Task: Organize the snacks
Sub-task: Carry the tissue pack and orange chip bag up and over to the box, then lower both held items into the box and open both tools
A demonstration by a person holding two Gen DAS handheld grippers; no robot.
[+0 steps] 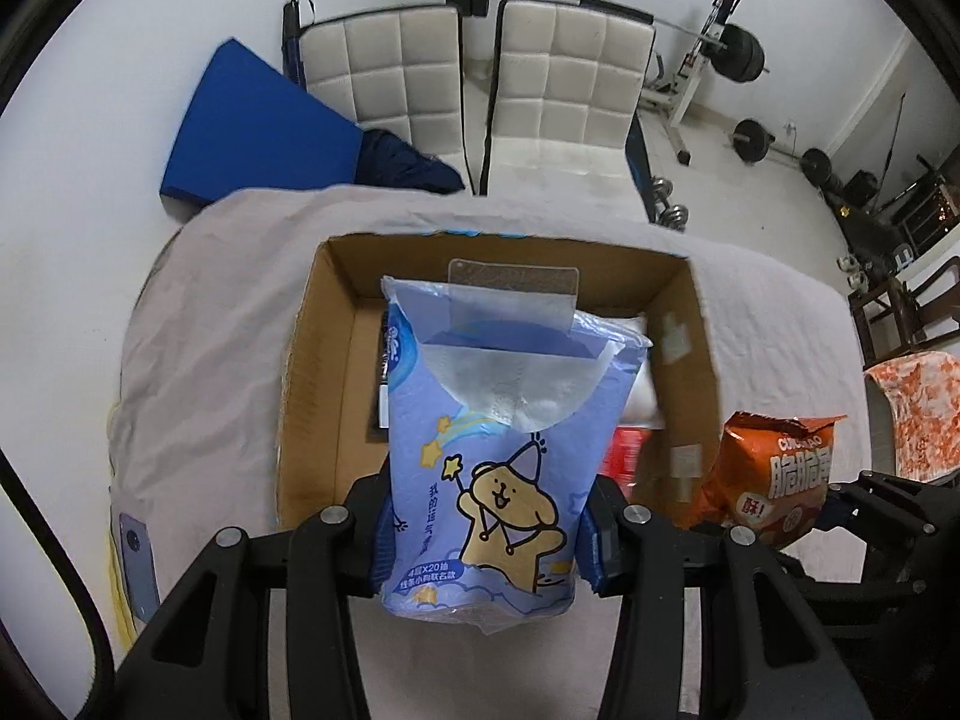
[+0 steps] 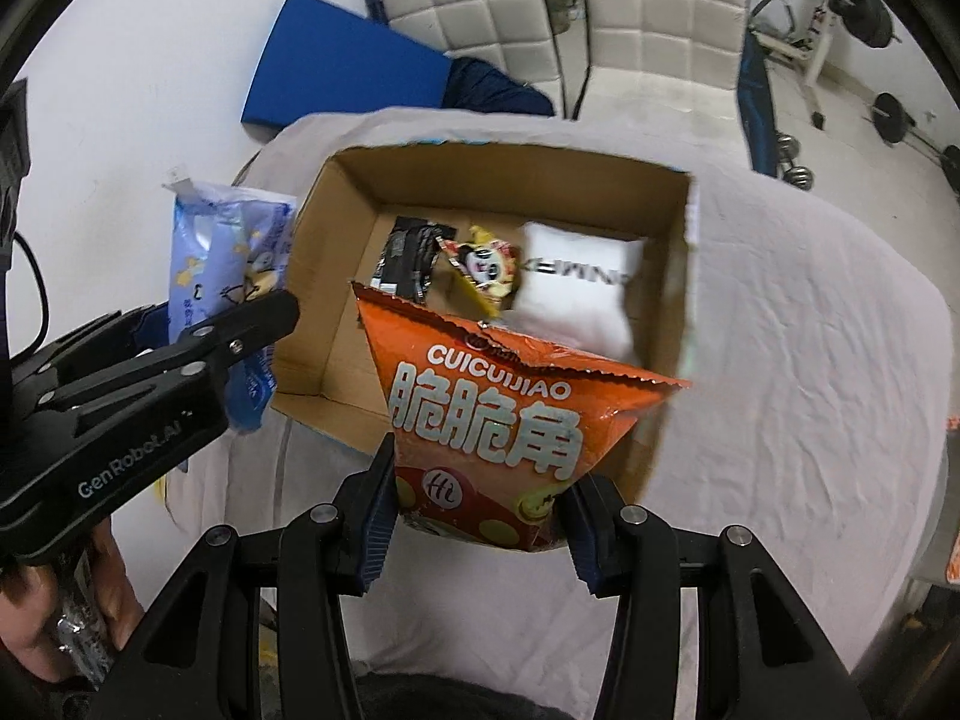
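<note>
Two grippers clamped on packets, left gripper (image 1: pixel 483 531) gripping a blue tissue pack (image 1: pixel 498 438), right gripper (image 2: pixel 477 519) pinching an orange chip bag (image 2: pixel 498 420), both held above an open cardboard box (image 2: pixel 354 204) with snacks inside, on a cloth-covered table (image 2: pixel 798 330).

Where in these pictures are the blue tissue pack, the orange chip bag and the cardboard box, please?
blue tissue pack (image 1: pixel 498 480), left wrist view, on the printed bear on its front.
orange chip bag (image 2: pixel 498 414), right wrist view, on the white lettering on its front.
cardboard box (image 2: pixel 510 171), right wrist view, on the inside of its far wall.
</note>
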